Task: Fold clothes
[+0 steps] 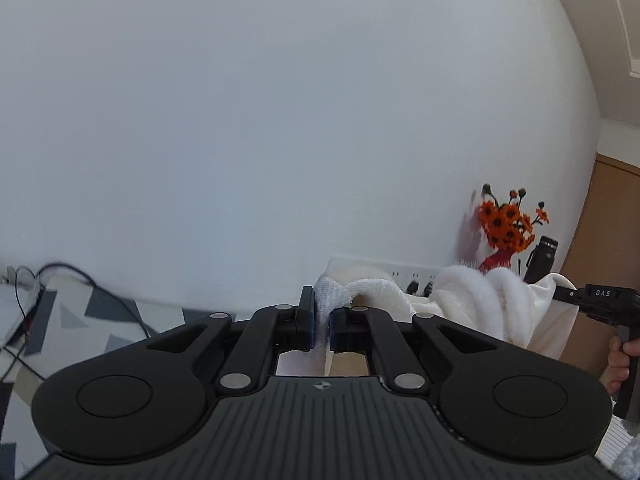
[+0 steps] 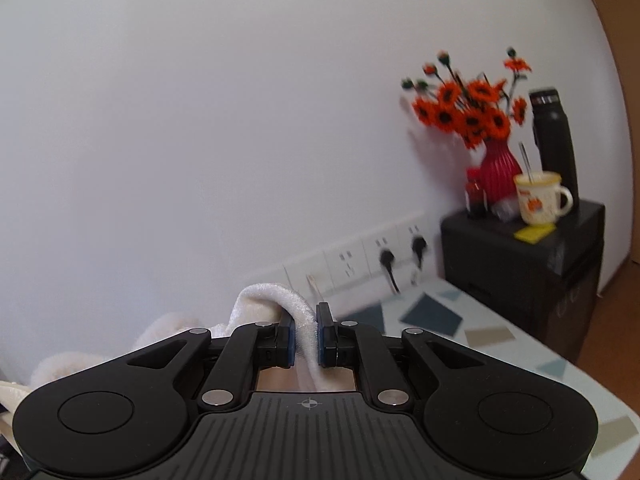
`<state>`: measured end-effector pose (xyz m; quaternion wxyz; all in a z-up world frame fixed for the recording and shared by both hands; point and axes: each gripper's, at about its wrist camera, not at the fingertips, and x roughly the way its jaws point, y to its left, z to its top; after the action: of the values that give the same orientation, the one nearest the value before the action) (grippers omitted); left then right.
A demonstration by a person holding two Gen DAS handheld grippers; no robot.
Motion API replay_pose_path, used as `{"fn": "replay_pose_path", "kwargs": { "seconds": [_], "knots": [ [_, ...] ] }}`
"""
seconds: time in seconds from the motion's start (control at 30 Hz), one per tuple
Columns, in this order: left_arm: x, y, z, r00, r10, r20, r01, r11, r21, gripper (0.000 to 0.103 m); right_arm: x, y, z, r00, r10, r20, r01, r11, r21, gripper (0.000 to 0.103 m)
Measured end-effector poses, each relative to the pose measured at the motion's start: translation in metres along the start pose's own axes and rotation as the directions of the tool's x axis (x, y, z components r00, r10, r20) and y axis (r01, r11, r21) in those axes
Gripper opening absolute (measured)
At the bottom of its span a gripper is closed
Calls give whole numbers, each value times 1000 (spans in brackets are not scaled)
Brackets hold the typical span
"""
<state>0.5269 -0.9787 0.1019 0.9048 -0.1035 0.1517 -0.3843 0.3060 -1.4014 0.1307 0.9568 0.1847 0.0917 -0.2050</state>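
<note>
Left gripper (image 1: 321,330) is clamped on a bunched edge of the white fleece garment (image 1: 472,300); right gripper (image 2: 306,338) pinches another edge of it (image 2: 276,304). The garment hangs between the 2 grippers, lifted above the patterned table (image 2: 480,332); its lower part is out of view. Judged step: holding the cloth up by 2 edges. Whether this precedes spreading or a fold-over cannot be settled. Beyond: wall sockets (image 2: 360,258), red vase of orange flowers (image 2: 498,168).

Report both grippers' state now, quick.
Left gripper: closed on the white fleece garment.
Right gripper: closed on a fold of the same white fleece garment.
</note>
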Motion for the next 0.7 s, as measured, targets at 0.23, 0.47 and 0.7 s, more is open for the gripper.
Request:
{"fn": "replay_pose_path", "kwargs": {
  "seconds": [0.23, 0.47, 0.7],
  "knots": [
    [-70, -42, 40, 980, 22, 200, -30, 999, 37, 6, -54, 9, 46, 975, 153, 162, -147, 988, -45, 8],
    [-145, -113, 62, 932, 40, 361, -93, 987, 131, 6, -120, -19, 80, 922, 274, 274, -272, 961, -47, 8],
    [-203, -171, 73, 884, 40, 466, -118, 983, 140, 6, -182, -57, 108, 825, 400, 399, -424, 905, -31, 8]
  ]
}}
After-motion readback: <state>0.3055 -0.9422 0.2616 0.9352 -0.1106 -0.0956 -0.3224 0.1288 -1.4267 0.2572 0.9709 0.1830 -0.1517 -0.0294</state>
